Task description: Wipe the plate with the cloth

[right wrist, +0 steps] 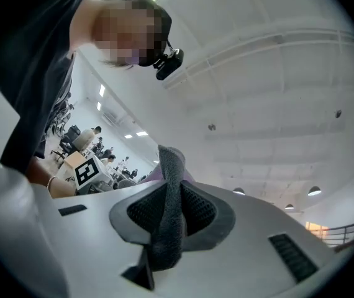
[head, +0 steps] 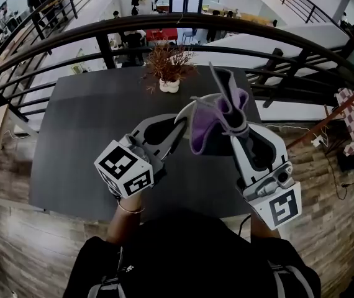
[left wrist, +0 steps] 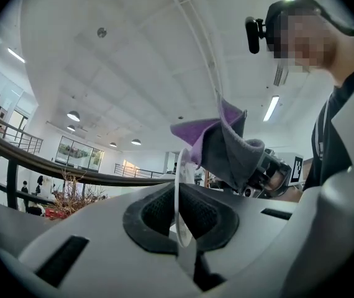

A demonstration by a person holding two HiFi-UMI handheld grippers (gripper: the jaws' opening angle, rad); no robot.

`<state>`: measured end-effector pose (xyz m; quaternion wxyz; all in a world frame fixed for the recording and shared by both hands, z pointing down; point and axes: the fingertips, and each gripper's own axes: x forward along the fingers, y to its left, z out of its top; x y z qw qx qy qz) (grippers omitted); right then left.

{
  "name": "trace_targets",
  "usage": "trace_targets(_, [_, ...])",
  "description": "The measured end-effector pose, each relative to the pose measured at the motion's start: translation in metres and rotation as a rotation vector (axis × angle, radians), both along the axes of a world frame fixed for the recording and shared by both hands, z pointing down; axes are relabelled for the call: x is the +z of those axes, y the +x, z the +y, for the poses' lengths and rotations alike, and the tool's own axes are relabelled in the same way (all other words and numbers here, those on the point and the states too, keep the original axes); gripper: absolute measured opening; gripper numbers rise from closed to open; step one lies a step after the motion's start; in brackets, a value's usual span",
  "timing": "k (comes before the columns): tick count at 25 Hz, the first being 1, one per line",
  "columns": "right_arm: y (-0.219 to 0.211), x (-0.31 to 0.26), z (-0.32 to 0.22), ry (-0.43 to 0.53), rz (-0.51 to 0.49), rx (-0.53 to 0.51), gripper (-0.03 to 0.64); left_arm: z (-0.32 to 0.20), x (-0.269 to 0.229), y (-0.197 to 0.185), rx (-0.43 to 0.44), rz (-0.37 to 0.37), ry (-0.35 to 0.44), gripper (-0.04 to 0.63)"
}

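Plate [left wrist: 177,197]: thin, white and round, seen edge-on in the left gripper view. It is held upright above the dark table [head: 77,141], and its near rim is clamped between the jaws of the left gripper [head: 174,129]. Cloth [head: 217,120]: purple on one face and grey on the other, soft-piled and bunched into folds. It is pinched in the jaws of the right gripper [right wrist: 171,219] and laid against the plate's right side, with one tip raised above the rim.
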<state>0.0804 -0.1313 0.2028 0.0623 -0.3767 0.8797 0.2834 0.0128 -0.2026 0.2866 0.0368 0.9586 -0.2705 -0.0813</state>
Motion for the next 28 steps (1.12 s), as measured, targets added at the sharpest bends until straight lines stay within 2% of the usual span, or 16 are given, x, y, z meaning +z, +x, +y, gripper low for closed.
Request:
trace_targets(5, [-0.031, 0.003, 0.004, -0.016, -0.013, -0.114, 0.063, 0.009, -0.006, 0.006, -0.003, -0.029, 0.029, 0.009])
trace_targets(13, [-0.052, 0.021, 0.002, -0.094, -0.008, -0.192, 0.063, 0.022, -0.015, 0.013, 0.023, -0.022, 0.04, 0.009])
trace_targets(19, [-0.053, 0.028, -0.001, -0.11, -0.014, -0.18, 0.063, 0.034, -0.023, 0.022, 0.057, -0.023, 0.069, 0.009])
trace_targets(28, [-0.037, 0.035, -0.006, -0.105, 0.001, -0.095, 0.063, 0.037, -0.022, 0.024, 0.064, -0.013, 0.057, 0.009])
